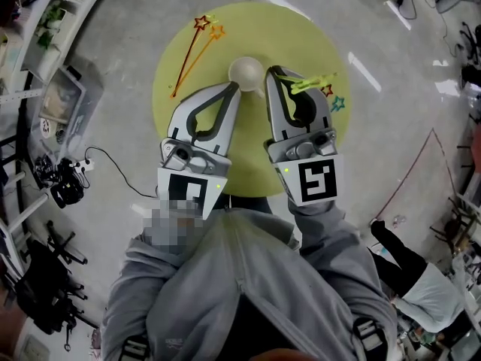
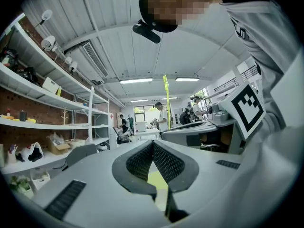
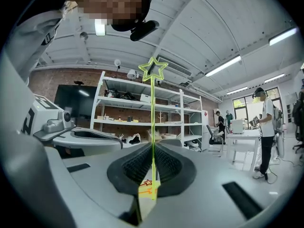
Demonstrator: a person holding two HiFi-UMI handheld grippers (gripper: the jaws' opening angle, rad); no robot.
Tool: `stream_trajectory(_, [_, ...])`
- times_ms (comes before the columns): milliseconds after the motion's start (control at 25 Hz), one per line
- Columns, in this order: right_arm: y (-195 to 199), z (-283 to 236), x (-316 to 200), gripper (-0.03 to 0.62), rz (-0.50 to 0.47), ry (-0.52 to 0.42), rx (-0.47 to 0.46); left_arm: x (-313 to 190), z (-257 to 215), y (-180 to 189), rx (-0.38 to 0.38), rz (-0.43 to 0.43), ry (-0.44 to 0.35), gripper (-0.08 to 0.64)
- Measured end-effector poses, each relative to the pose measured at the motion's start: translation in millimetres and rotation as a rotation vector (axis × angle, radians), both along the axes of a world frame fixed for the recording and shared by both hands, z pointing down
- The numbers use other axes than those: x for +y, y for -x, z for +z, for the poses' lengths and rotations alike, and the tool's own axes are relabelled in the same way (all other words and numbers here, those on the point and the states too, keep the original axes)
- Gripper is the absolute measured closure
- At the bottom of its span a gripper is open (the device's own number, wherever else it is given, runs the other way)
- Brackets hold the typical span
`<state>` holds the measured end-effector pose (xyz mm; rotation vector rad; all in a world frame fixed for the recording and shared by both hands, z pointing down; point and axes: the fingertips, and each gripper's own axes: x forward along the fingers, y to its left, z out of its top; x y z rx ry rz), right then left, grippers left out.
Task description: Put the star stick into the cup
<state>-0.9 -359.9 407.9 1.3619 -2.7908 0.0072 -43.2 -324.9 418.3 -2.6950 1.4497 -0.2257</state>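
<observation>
On your left, a red star stick (image 1: 186, 57) and an orange star stick (image 1: 196, 62) lie side by side on the round yellow-green table (image 1: 301, 28). Your left gripper (image 1: 231, 87) has its jaws closed together with nothing between them, its tips just beside the white cup (image 1: 246, 71). The cup stands near the table's centre, between both grippers. Your right gripper (image 1: 279, 74) is clamped on the green star stick (image 3: 153, 108), star end up. A teal star (image 1: 338, 104) lies beside this gripper.
</observation>
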Motion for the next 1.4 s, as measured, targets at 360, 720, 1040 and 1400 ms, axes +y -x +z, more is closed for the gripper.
stream_trajectory(360, [9.7,36.8,-21.3,0.555,0.014,0.034,-0.008,-17.3,32.8,12.8,0.001,-0.008,0.04,0.545])
stream_trajectory(720, [9.0,75.6,-29.7,0.555,0.015,0.091,0.021,-24.2,62.9,12.0,-0.008,-0.011,0.087,0.545])
stream_trajectory(1040, [13.2,113.2,-34.9,0.555,0.004,0.139,0.037,-31.9,102.4,9.0,-0.037,0.008,0.133,0.545])
stream_trajectory(1400, [20.6,152.7,-39.4,0.555,-0.005,0.205,0.035,-36.7,128.3,7.9,-0.046,0.012,0.168,0.545])
